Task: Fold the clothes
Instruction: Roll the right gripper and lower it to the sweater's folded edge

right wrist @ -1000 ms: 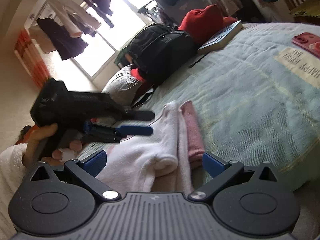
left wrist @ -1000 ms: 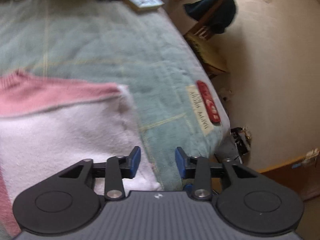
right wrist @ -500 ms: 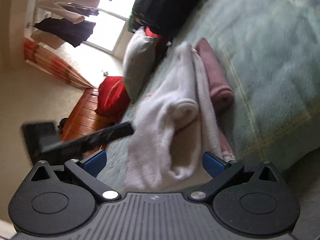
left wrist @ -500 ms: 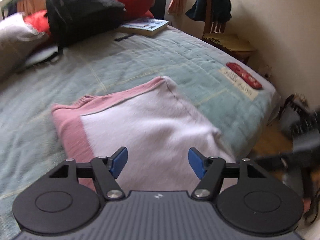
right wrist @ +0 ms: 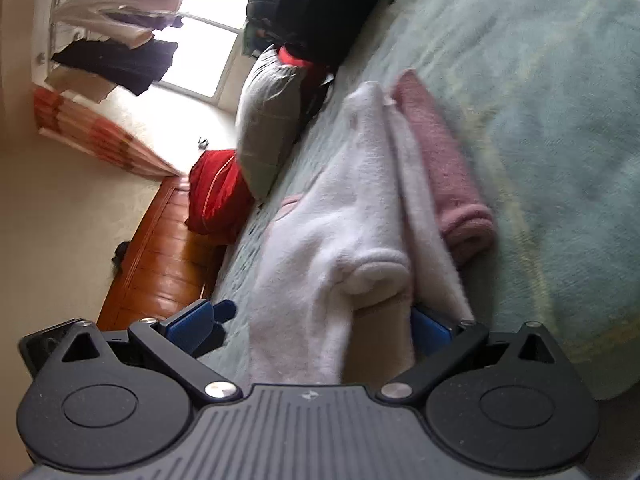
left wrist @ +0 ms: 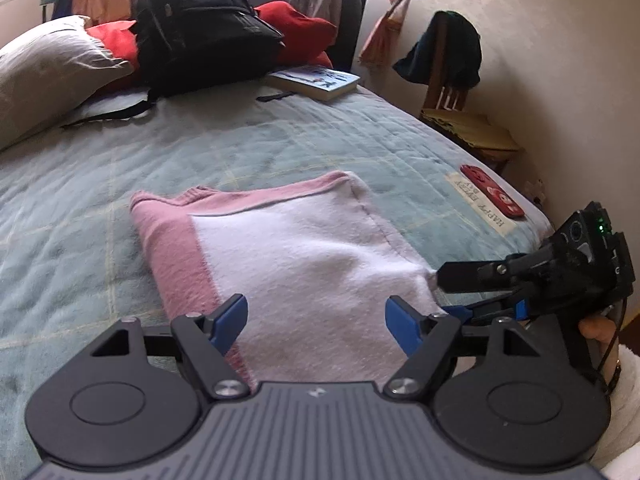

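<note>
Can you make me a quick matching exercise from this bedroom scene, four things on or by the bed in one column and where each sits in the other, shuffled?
Things:
1. black backpack
2. book
3. pink and white garment
4. wooden chair

Places:
A. folded flat in the middle of the green bedspread
B. on the floor beside the bed, against the wall
C. at the head of the bed, next to the grey pillow
D. on the bedspread just right of the backpack

Pairs: 1-C, 2-D, 3-A, 4-B
</note>
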Demonstrator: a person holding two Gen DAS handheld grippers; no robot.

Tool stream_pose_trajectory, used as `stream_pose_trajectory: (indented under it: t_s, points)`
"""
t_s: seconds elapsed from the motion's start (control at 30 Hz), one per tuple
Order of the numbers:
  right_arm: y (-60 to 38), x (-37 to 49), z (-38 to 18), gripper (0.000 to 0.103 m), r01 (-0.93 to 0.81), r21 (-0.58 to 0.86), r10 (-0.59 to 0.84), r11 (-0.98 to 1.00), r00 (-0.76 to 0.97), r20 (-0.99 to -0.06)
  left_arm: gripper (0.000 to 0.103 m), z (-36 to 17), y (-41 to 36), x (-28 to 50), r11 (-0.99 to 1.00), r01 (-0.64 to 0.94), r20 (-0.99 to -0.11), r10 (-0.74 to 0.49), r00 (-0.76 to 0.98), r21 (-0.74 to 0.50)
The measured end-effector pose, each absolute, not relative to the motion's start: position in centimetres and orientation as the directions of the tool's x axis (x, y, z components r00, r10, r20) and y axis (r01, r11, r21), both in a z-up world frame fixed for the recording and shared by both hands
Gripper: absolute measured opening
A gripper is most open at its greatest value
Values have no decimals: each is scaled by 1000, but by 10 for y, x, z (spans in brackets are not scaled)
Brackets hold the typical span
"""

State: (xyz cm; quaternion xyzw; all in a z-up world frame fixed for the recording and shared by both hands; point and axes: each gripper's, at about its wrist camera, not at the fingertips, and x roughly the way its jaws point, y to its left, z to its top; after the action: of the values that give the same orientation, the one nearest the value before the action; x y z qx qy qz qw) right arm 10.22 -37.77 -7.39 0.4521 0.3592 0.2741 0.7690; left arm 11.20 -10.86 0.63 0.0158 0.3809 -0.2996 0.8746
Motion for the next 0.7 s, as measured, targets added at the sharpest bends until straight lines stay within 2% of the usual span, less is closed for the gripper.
stream_pose_trajectory:
  t_s: [0.13,0.23,0.33,0.6,0.7]
  points:
    - [-376,111,-71,103,-134,893,761,430,586,-279,78,6,-95,113,831,511,-667,-510,542,-220]
    - [-381,122,-90,103,-90,898,748,431,592,-299,78,4,-90,114,843,489,-673,-498,547,-226]
    - [-391,119,-94,103,-89,928,753,362,614,-235,78,1,-85,113,842,482,-675,-503,540,-242]
    - [-398,120,-106,102,-133,952,761,276,635,-132,78,-6,-81,113,834,477,-670,-524,526,-277]
    - [-395,114,-95,102,-182,942,769,283,629,-110,78,-4,-79,112,827,489,-659,-535,529,-279]
